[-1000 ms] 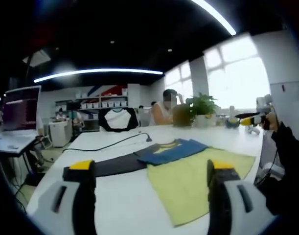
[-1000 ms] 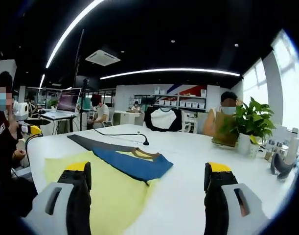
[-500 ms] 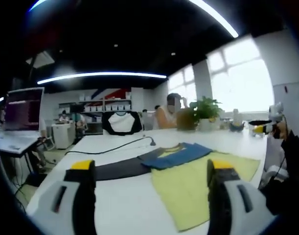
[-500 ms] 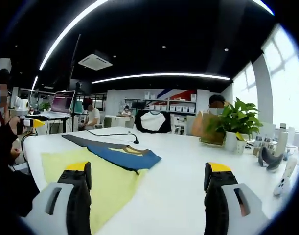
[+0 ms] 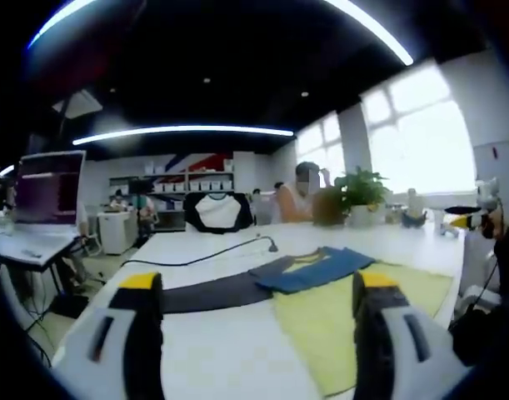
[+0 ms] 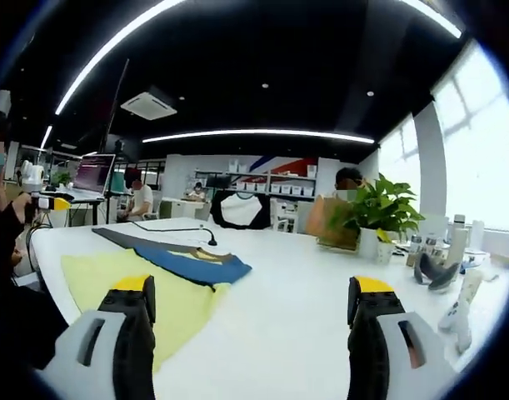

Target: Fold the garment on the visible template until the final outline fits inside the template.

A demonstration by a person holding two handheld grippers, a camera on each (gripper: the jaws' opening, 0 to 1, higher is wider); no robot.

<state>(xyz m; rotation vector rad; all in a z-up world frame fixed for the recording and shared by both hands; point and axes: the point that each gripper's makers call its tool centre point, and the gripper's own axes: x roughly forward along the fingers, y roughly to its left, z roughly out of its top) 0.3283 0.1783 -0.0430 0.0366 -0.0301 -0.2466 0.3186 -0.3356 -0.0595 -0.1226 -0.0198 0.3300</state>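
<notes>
Hovering left gripper (image 5: 252, 287): jaws spread, nothing between them, raised above the table (image 5: 212, 358).
Right gripper (image 6: 252, 292): likewise spread, level.
Shirt (image 6: 146, 275): flat on the table.

Left gripper view: rides above the near-left end of the table (image 5: 237, 350), facing along it toward the far shelves; the shirt (image 5: 354, 312) lies ahead and to its right, near; its own jaws rise from the bottom, wide apart.
Right gripper view: held over the table (image 6: 287, 317) from the opposite side, facing the same far shelves; the shirt (image 6: 129, 283) lies ahead and to its left.
Shared: table, shirt, black cable (image 5: 196, 258) (image 6: 175, 228), plant (image 5: 362, 192) (image 6: 379, 212), far wall.
Cross-sight: right gripper (image 5: 464, 221) at the left view's right edge; left gripper (image 6: 46, 202) at the right view's left edge.
</notes>
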